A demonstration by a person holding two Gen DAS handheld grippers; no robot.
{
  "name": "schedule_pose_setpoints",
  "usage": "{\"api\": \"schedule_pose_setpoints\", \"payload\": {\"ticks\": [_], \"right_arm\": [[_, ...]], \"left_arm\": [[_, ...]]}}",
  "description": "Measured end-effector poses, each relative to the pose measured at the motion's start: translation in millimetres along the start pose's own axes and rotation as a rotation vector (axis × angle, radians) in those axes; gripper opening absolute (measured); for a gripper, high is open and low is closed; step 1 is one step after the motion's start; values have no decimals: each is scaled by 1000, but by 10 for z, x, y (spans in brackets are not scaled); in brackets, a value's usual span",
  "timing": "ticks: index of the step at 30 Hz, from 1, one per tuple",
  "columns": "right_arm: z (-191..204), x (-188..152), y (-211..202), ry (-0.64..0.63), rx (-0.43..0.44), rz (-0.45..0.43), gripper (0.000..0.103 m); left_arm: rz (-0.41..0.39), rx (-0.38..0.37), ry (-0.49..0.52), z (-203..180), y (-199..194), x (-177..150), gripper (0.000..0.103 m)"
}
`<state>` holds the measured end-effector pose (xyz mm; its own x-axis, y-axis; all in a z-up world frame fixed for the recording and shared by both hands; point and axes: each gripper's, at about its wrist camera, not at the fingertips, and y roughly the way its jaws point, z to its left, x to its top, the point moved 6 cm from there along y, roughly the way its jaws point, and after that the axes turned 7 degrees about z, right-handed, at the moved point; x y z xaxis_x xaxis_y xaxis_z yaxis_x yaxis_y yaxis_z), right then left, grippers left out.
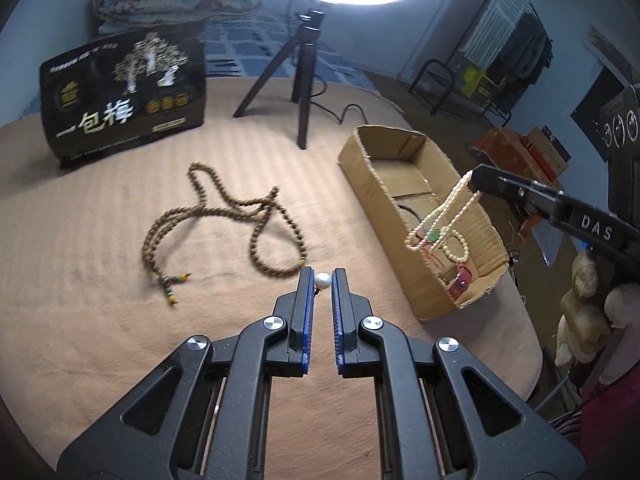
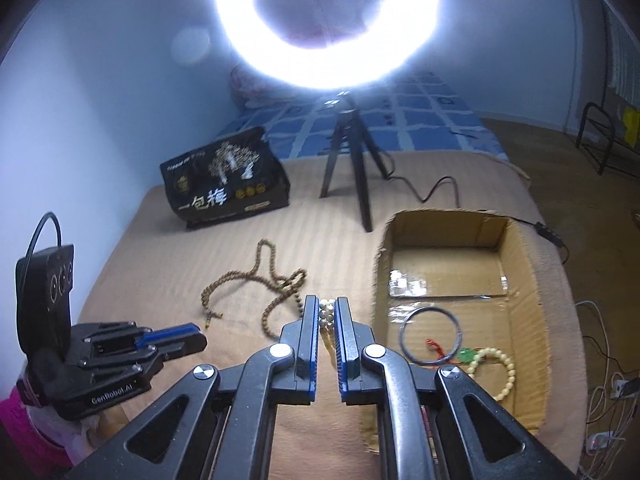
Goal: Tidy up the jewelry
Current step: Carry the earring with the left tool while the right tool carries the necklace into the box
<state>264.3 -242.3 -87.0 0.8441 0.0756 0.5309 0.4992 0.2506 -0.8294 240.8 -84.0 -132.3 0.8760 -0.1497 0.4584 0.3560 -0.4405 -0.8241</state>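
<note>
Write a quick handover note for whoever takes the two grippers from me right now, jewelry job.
Left gripper: shut on a single white pearl, above the blanket.
Right gripper: shut on a cream bead strand, which hangs over the cardboard box.
Done: in the box lie a dark bangle, a cream bead bracelet and a green pendant on red cord.
Left: lower the strand into the box, drop the pearl there, then fetch the long brown bead necklace off the blanket.

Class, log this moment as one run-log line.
left claw: shut on pearl | right claw: shut on necklace | box: bangle, bracelet
</note>
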Motion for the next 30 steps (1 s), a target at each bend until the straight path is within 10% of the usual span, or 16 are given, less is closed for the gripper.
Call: {"api": "schedule_pose_setpoints", "payload": {"ticks": [30], "right_arm": [[-1129,75,-37,177,-126,-23,5]], "left_arm": [[23,-52,136,-1069,735,557,7]]}}
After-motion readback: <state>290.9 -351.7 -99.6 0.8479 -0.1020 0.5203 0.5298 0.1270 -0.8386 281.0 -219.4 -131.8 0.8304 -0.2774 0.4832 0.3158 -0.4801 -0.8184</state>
